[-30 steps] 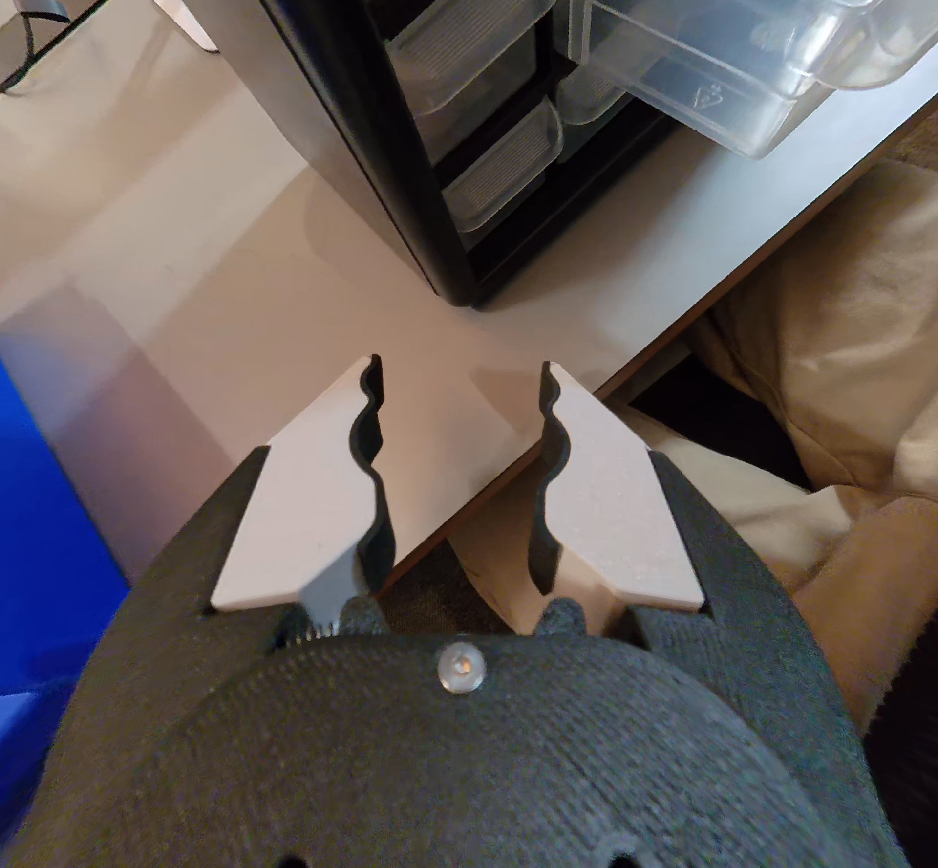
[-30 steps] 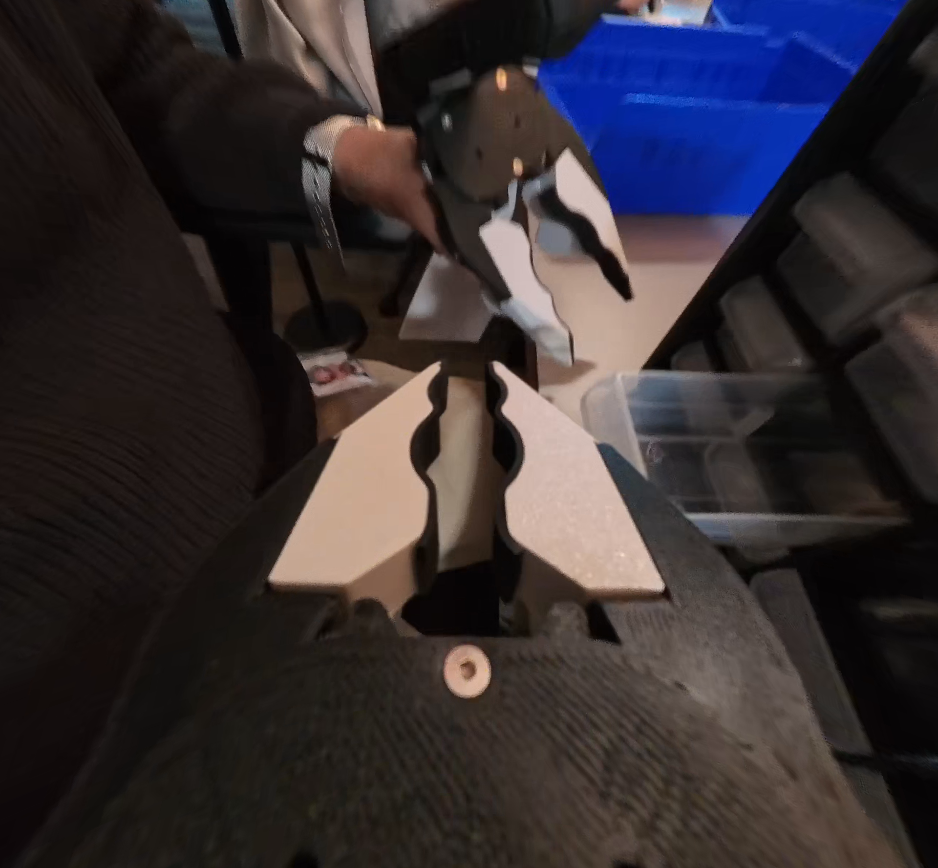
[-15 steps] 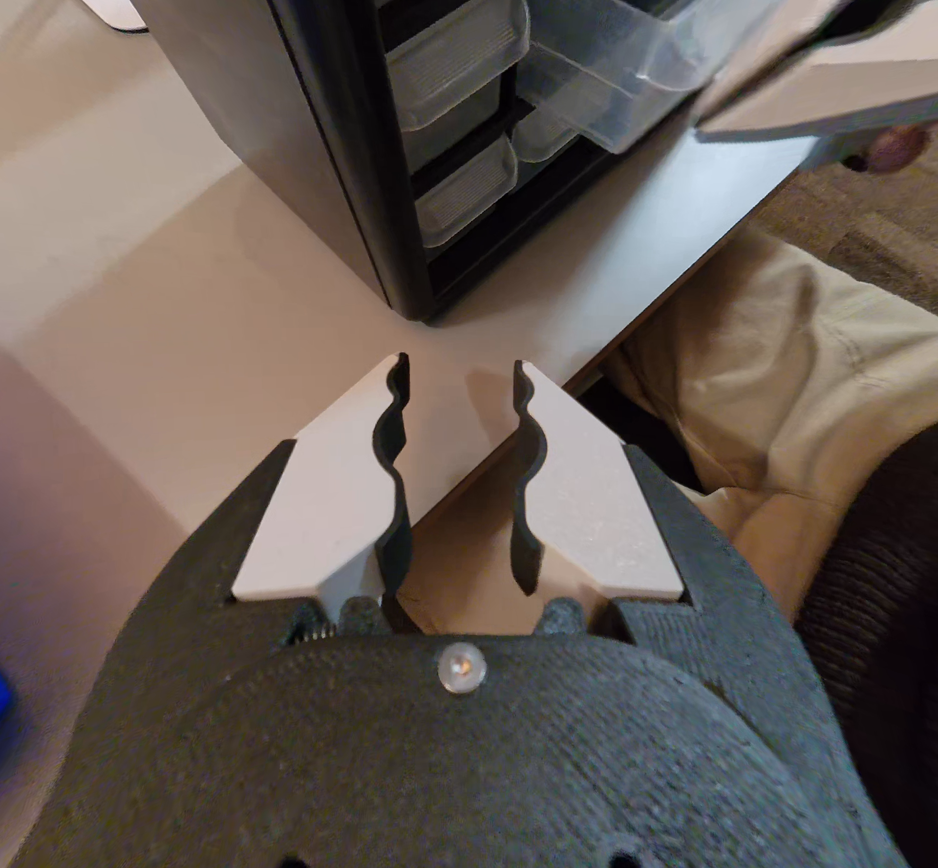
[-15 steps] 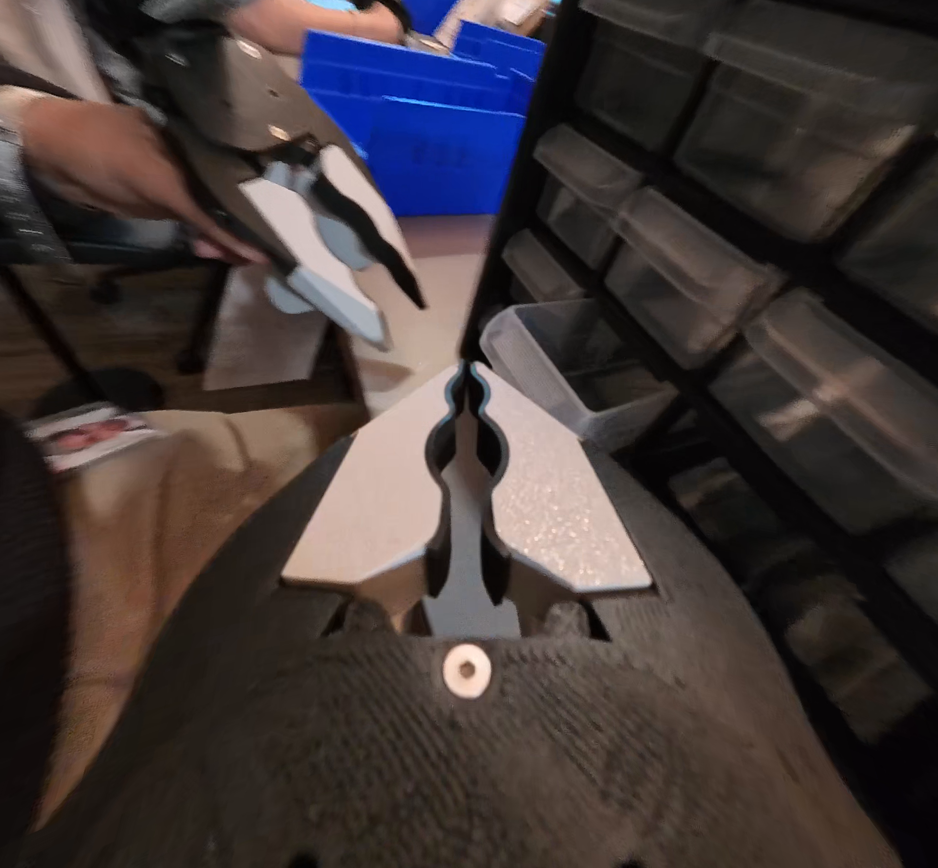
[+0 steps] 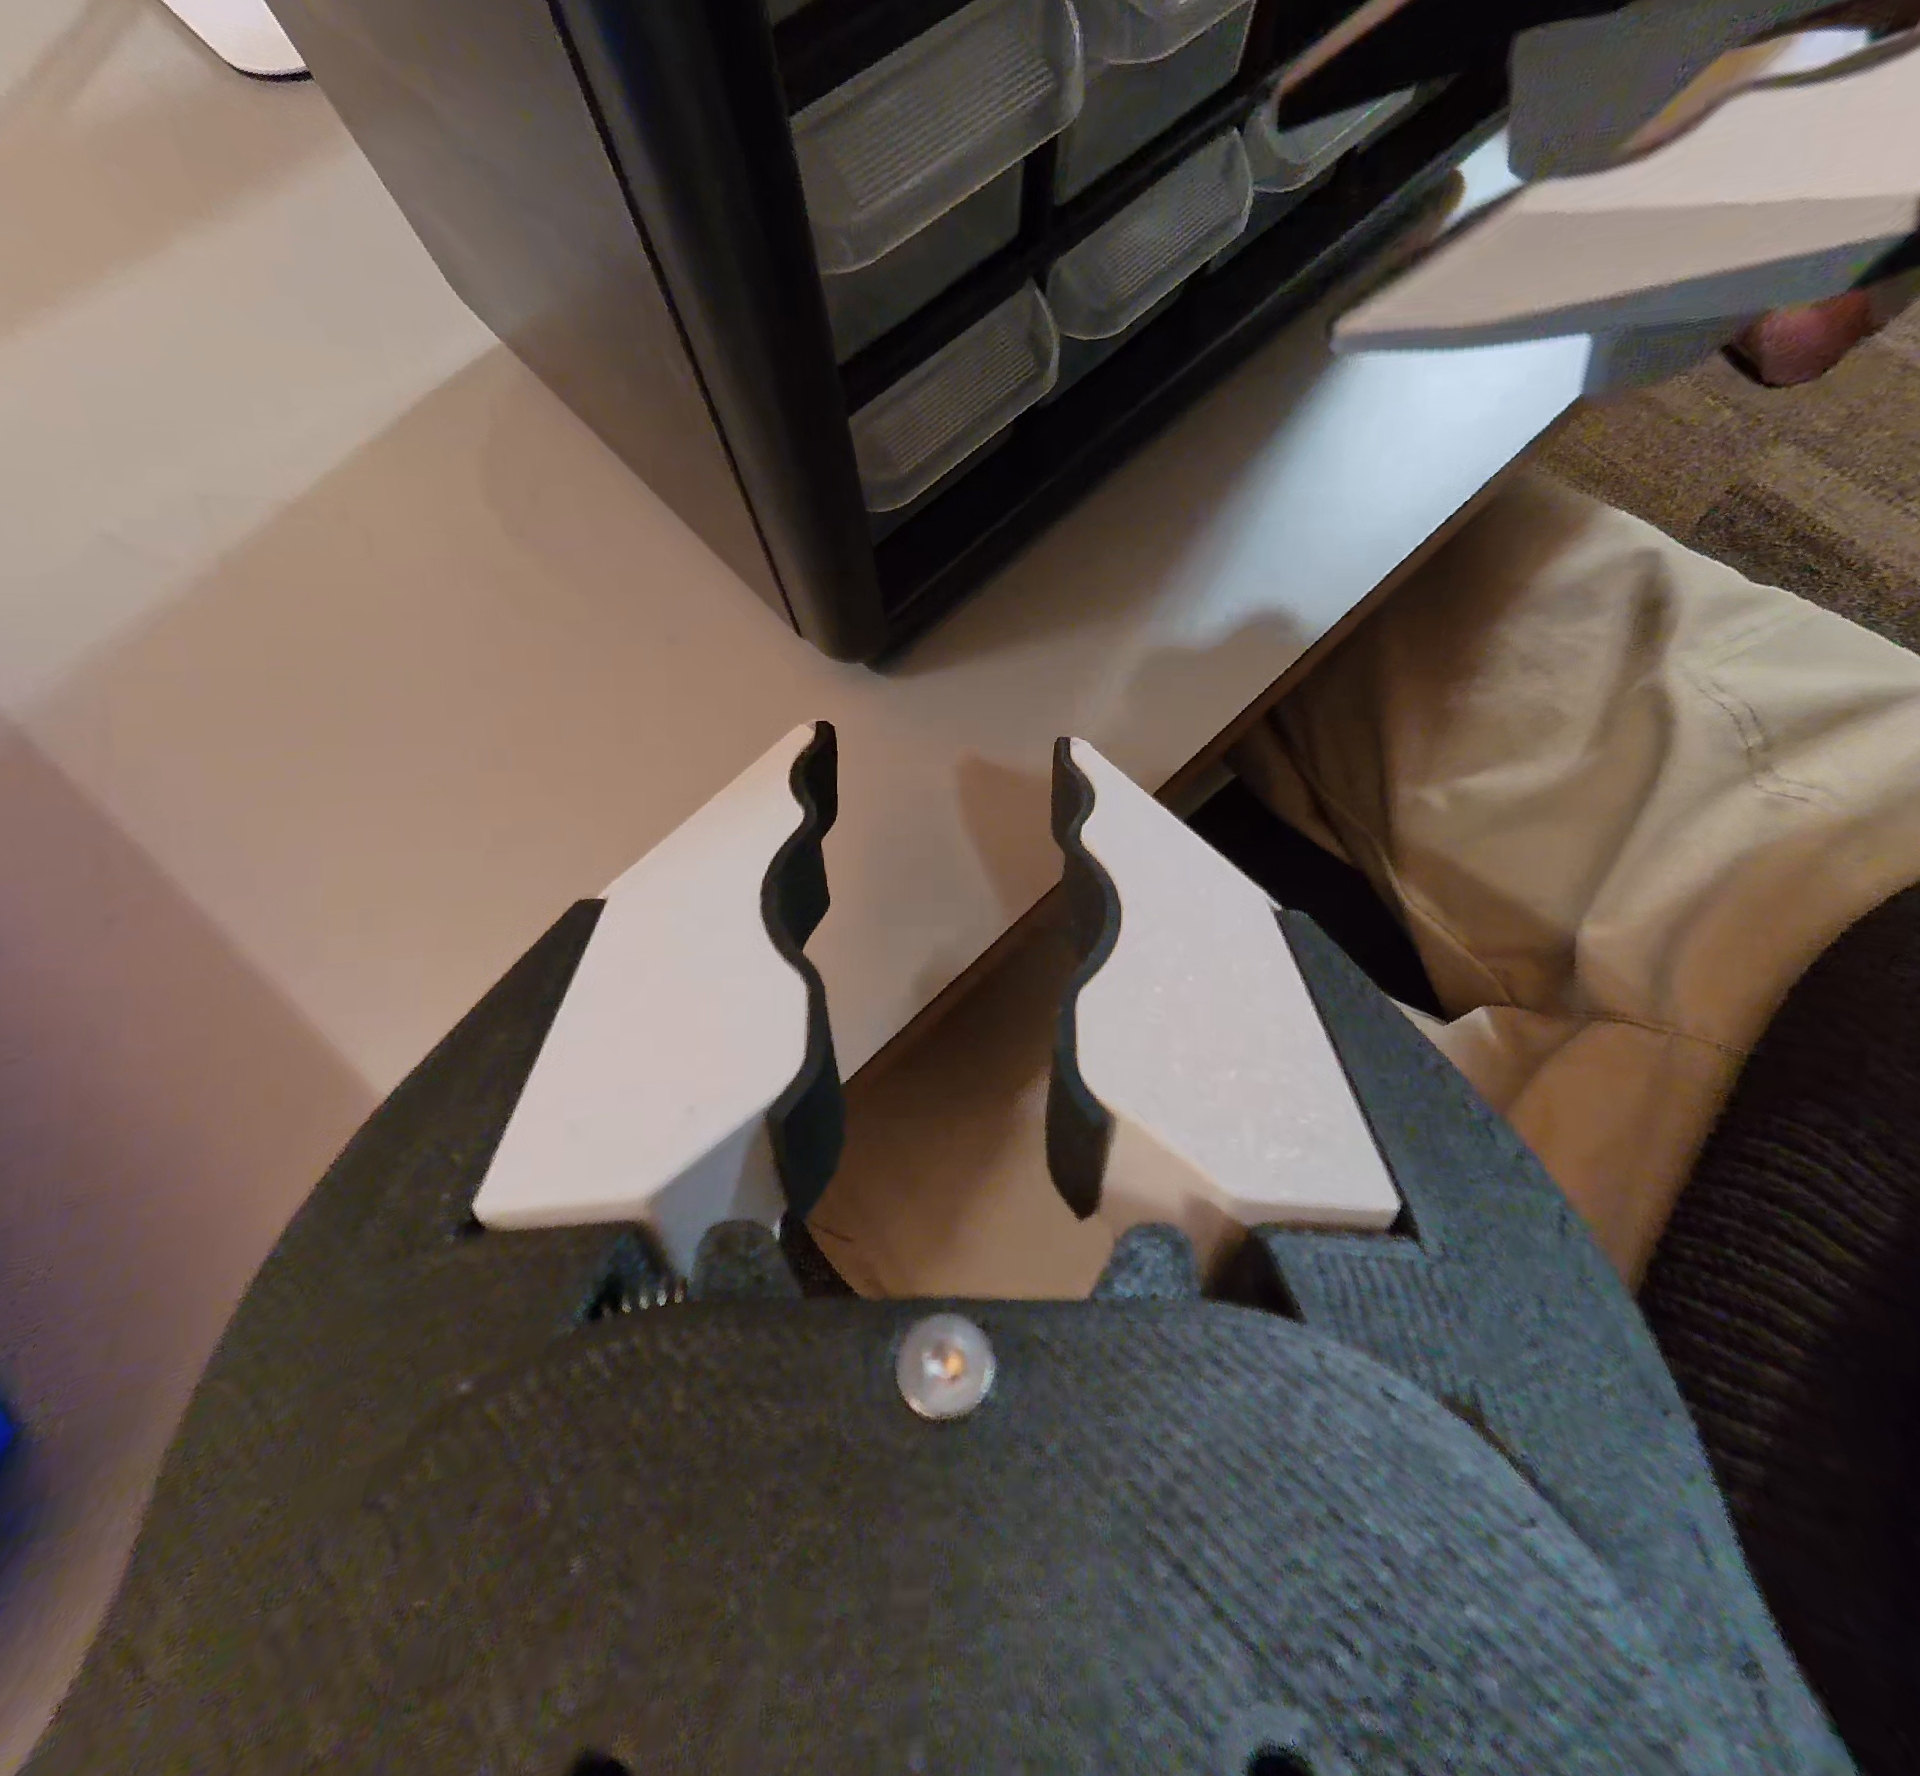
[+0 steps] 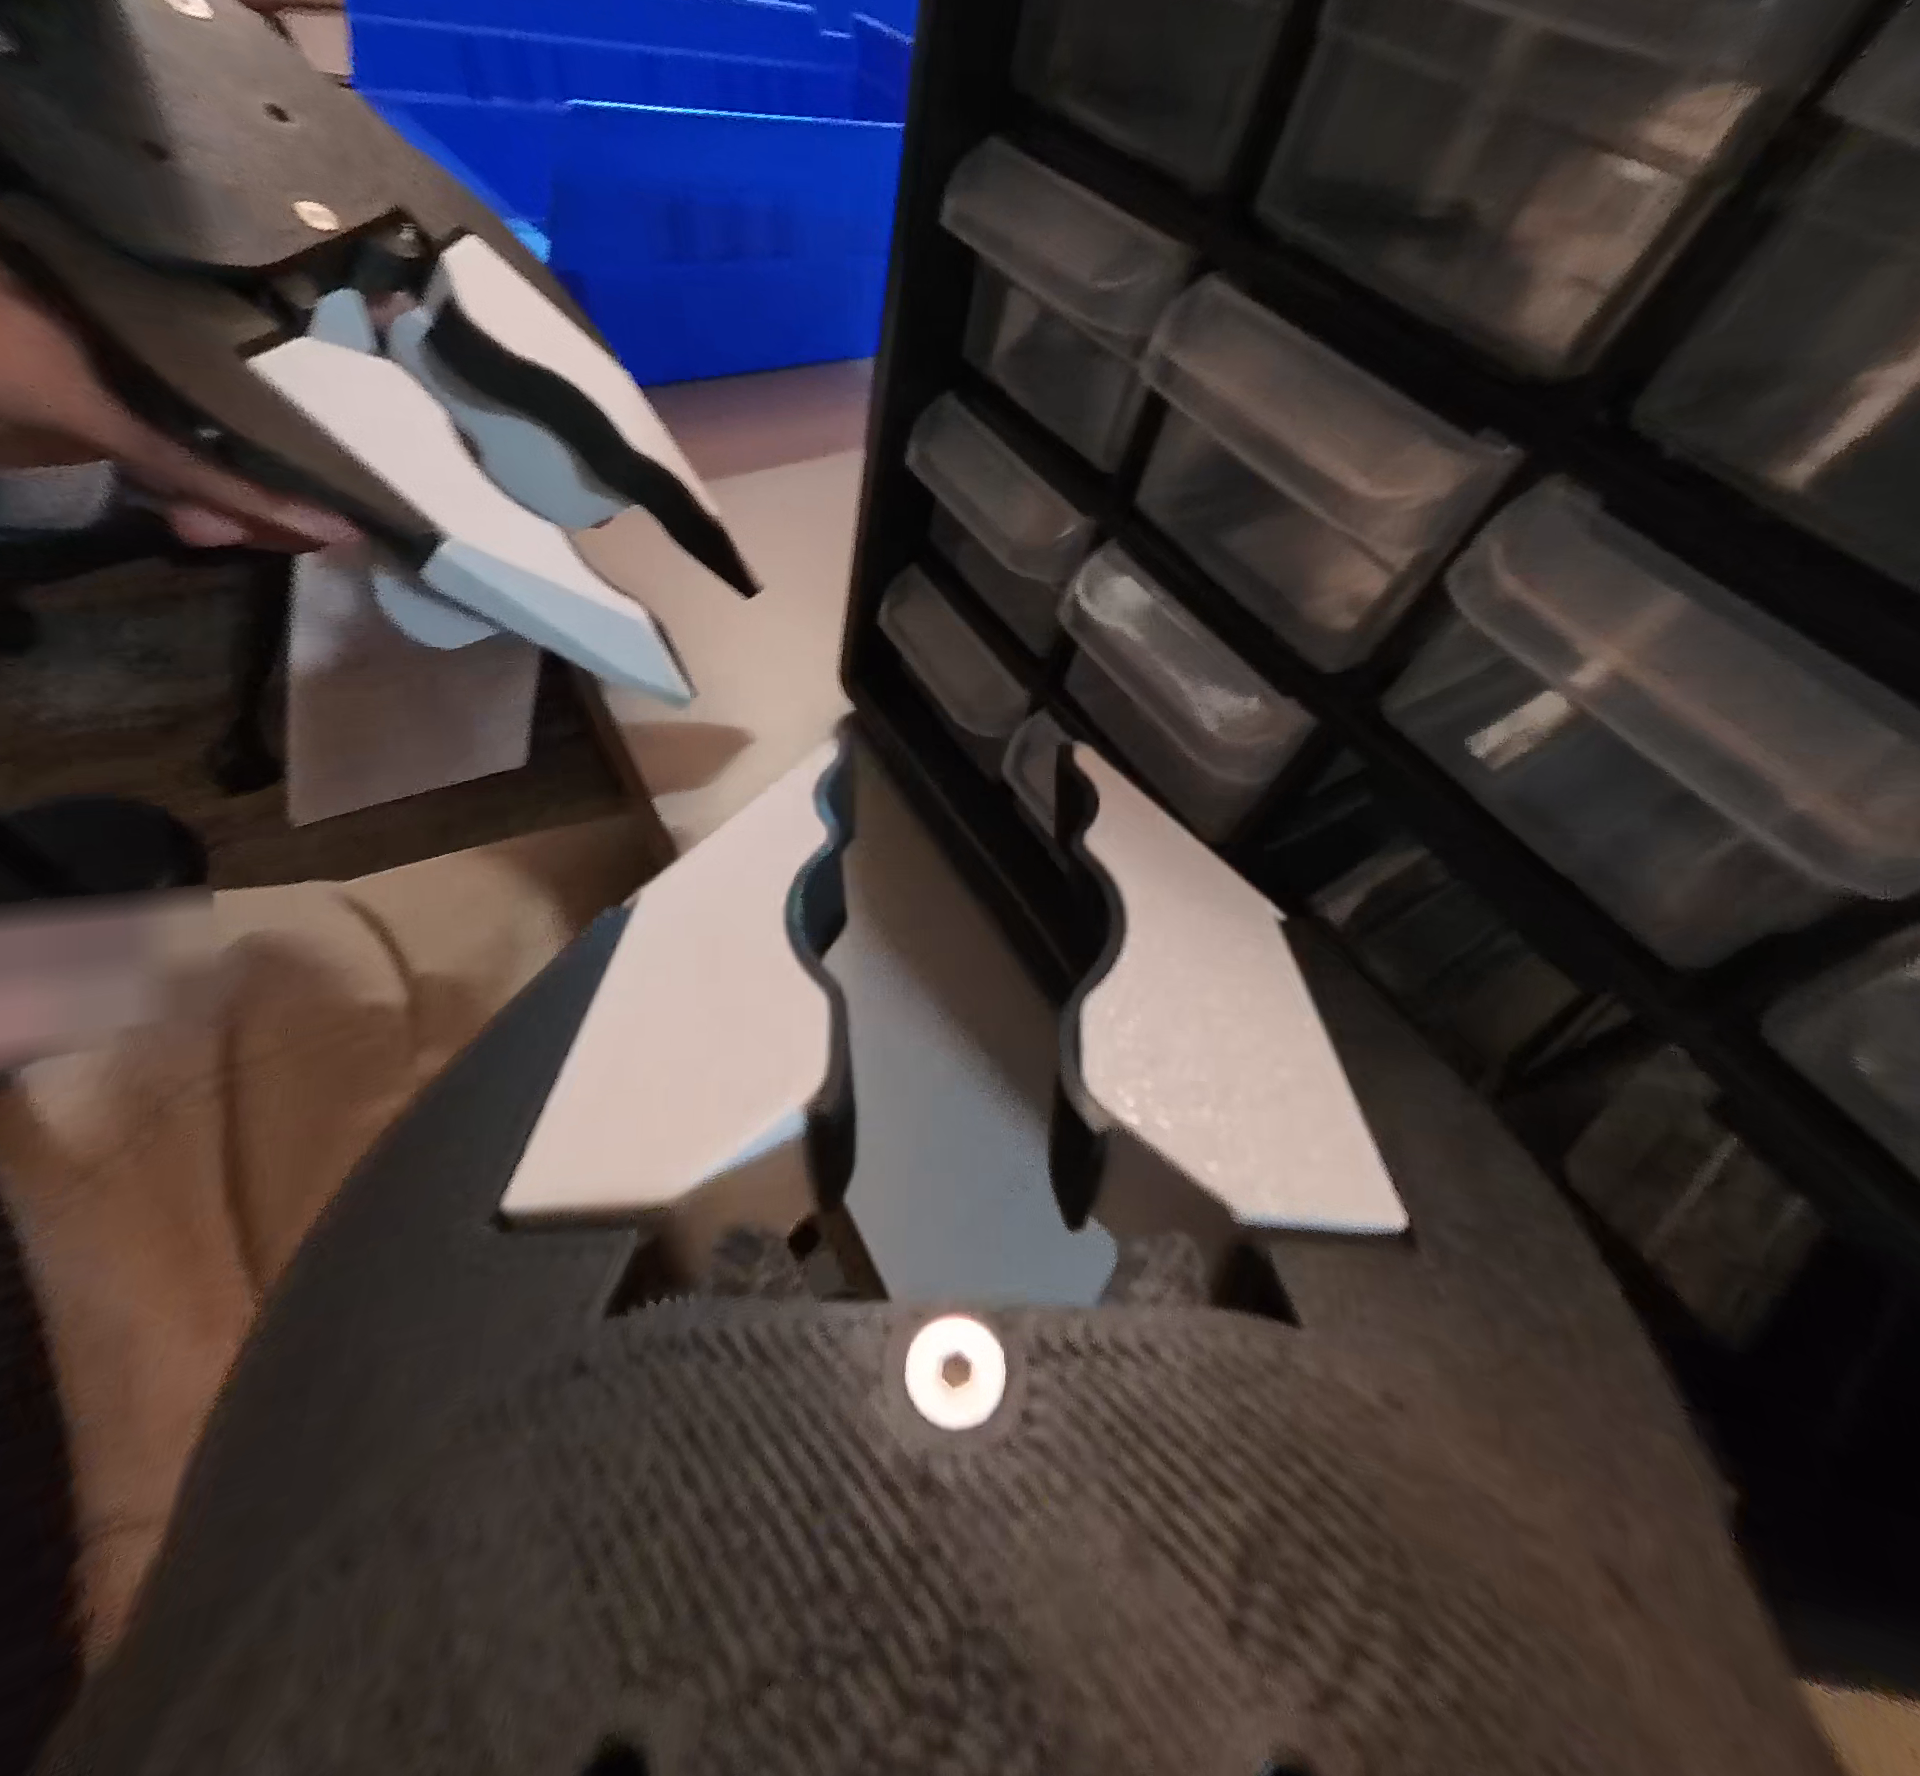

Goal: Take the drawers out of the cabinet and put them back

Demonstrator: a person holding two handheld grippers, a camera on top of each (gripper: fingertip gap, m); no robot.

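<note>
Small black cabinet (image 5: 665,292) of clear plastic drawers, standing near the front edge of a pale table (image 5: 312,583). Half a second ago one clear drawer stuck well out of the lower rows; now pushed home, every visible drawer front flush with the frame. Likely meaning: that drawer is back in place, and either another one comes next or the job is nearly finished.

Left gripper (image 5: 940,760) hovering above the table, just off the cabinet's front corner, jaws parted, nothing between them. Right gripper (image 6: 956,770) low against the cabinet's front, close to the bottom-left drawers (image 6: 951,656), jaws parted wider than a moment ago and holding nothing. Seen from the left camera, the right gripper reaching in across the lower rows from the upper right.

Drawers see-through with ribbed, frosted pull lips (image 5: 925,137), set in rows inside black dividers; larger drawers toward the right (image 6: 1621,718). Contents hard to make out through blur and dim light. Blue bins (image 6: 675,137) behind, beyond the table.
</note>
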